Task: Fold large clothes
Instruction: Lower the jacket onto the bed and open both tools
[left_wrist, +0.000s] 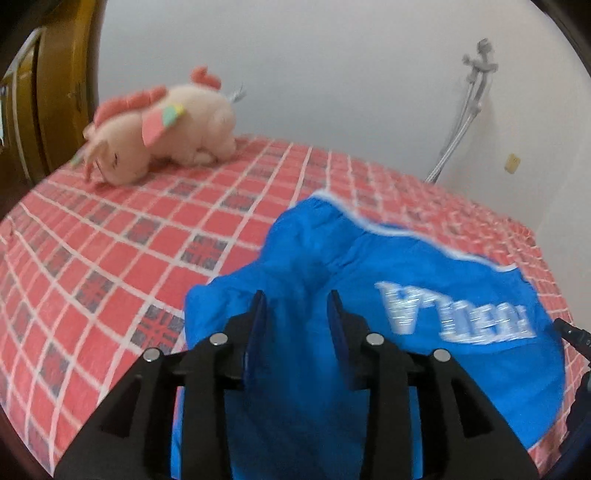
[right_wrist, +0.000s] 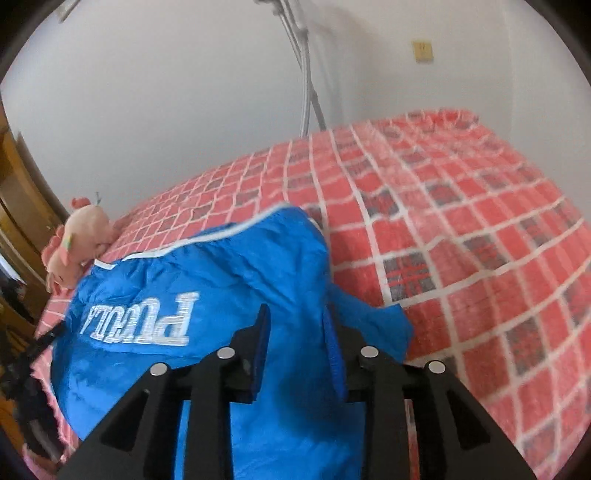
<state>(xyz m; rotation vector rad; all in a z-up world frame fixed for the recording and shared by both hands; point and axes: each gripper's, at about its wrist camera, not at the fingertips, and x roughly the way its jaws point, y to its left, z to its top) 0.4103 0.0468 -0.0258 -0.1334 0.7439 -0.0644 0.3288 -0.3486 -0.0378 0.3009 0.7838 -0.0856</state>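
Note:
A bright blue jacket (left_wrist: 369, 266) with white lettering and white trim lies bunched on the red checked bedspread (left_wrist: 122, 240). It also shows in the right wrist view (right_wrist: 207, 280). My left gripper (left_wrist: 297, 301) hovers over the jacket's left part, jaws apart, with blue cloth between and under the fingers. My right gripper (right_wrist: 295, 315) hovers over the jacket's right part, jaws apart, cloth running between them. Whether either grips the cloth is unclear. The right gripper's black tip (left_wrist: 574, 334) shows at the left view's right edge.
A pink plush toy (left_wrist: 162, 129) lies at the far left of the bed, also in the right wrist view (right_wrist: 79, 240). A wooden wardrobe (left_wrist: 48, 92) stands left. A white wall with a metal stand (left_wrist: 461, 122) is behind. Bedspread (right_wrist: 461, 240) stretches right.

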